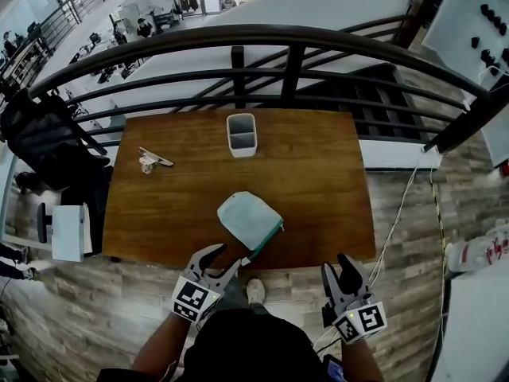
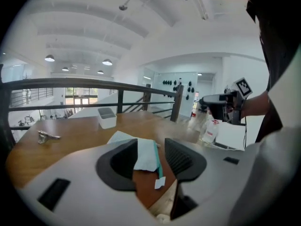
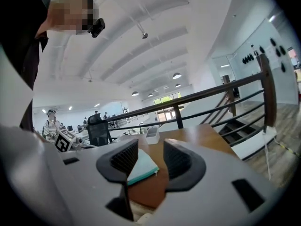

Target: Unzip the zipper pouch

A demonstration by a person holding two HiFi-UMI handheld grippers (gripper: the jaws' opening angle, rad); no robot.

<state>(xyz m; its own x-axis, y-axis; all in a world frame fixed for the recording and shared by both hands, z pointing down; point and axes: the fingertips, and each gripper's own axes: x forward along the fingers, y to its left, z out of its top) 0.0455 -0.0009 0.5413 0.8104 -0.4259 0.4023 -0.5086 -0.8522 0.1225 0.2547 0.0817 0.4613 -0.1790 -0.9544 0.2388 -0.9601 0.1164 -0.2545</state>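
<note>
**Head view.** The zipper pouch (image 1: 249,217) lies flat on the wooden table (image 1: 318,205) at the middle of its near edge, with one corner reaching that edge. It is pale green-grey cloth with a teal zip (image 1: 267,241) along its right side. The left gripper (image 1: 220,259) hovers just off the near edge with its jaws apart. Its tips are close to the zip's near end, but contact cannot be judged. The right gripper (image 1: 339,270) stands clear of the table beside the near right corner, jaws apart and empty. A white container (image 1: 242,134) sits at the middle of the far edge. A small metal object (image 1: 151,160) toward the left edge is too small to identify.

**Left gripper view.** The jaws stand wide and press on nothing. The pouch (image 2: 143,154) shows beyond the gap, with a white tag (image 2: 160,182) at the zip's end. One jaw hides part of the pouch.

**Right gripper view.** The jaws are apart. The pouch (image 3: 143,167) lies beyond them, partly covered by one jaw, and the zip's slider cannot be made out.
</note>
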